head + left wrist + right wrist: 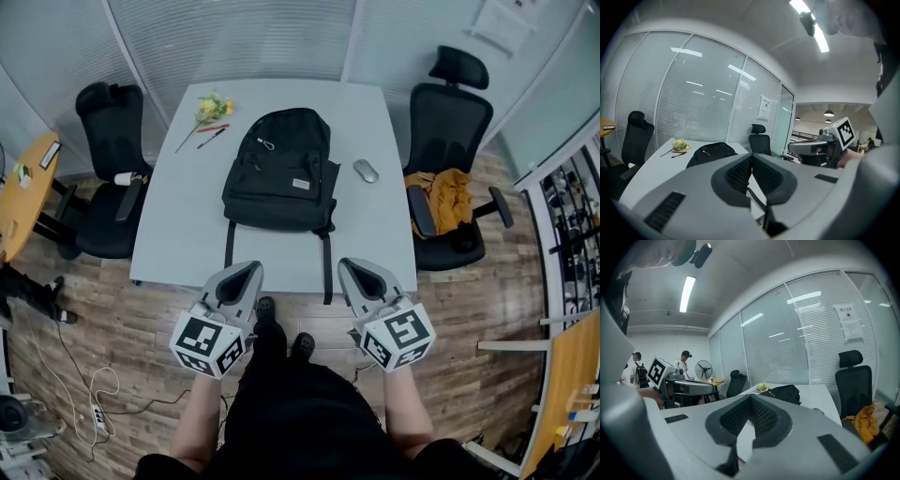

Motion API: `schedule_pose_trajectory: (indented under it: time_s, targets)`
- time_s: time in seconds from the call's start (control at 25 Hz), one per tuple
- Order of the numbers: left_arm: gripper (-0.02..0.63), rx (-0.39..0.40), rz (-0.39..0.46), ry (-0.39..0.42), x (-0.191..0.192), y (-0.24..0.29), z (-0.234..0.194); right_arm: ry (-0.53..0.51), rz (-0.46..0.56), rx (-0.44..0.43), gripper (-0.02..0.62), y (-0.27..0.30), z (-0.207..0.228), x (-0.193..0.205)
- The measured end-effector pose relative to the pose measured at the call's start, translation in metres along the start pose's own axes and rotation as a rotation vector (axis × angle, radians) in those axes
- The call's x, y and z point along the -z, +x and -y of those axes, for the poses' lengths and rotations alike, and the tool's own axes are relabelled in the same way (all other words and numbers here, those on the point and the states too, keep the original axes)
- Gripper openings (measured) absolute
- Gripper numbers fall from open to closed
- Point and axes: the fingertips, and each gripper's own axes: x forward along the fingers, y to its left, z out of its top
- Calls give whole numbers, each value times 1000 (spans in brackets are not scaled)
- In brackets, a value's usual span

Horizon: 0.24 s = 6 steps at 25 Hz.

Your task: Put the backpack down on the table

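A black backpack [279, 169] lies flat in the middle of the white table [178, 234], its two straps hanging over the near edge. It shows in the left gripper view as a dark mound [712, 152] and in the right gripper view further off [783, 393]. My left gripper [246, 272] and right gripper [354, 272] hover side by side at the table's near edge, short of the straps. Both are shut with nothing between the jaws. Neither touches the backpack.
A yellow flower [214, 106] and pens [212, 132] lie at the table's far left, a grey mouse [366, 171] to the backpack's right. Black office chairs stand left [111, 178] and right [448, 141]; the right one holds a yellow cloth [448, 199]. Glass walls behind.
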Motion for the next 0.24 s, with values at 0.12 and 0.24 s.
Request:
schedule_pose_trajectory:
  time_s: [0.12, 0.24]
  targets:
    - [-3, 2, -3, -1, 0, -2, 1, 0, 0, 2, 10, -2, -1, 0]
    - [-3, 3, -5, -1, 1, -3, 3, 0, -1, 3, 10, -4, -1, 0]
